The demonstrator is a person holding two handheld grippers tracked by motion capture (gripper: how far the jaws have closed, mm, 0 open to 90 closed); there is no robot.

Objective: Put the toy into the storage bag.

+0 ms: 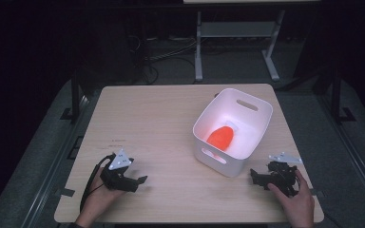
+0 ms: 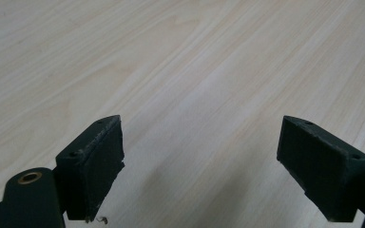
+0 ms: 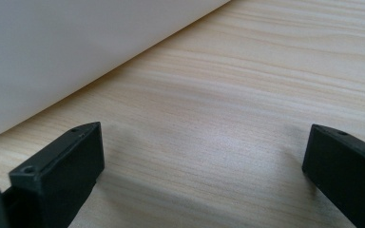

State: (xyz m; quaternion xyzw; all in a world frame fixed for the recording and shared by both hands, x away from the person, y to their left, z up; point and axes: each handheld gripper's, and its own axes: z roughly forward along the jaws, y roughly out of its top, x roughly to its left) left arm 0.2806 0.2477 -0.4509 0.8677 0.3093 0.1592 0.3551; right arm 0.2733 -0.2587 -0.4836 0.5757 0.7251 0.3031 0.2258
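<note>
Now both tools (image 1: 142,180) (image 1: 253,175) wide apart, beside bin (image 1: 261,127).

The high view looks forward and down from above the person's side, taking in the whole desk (image 1: 161,123) from well off. The left gripper view skims close over bare wood. The right gripper view, equally close and low, faces the white bin (image 3: 76,52), shared with the high view (image 1: 247,142).

A white plastic bin (image 1: 232,135) stands right of centre on the pale wooden table (image 1: 157,123), an orange rounded object (image 1: 220,137) inside it.
</note>
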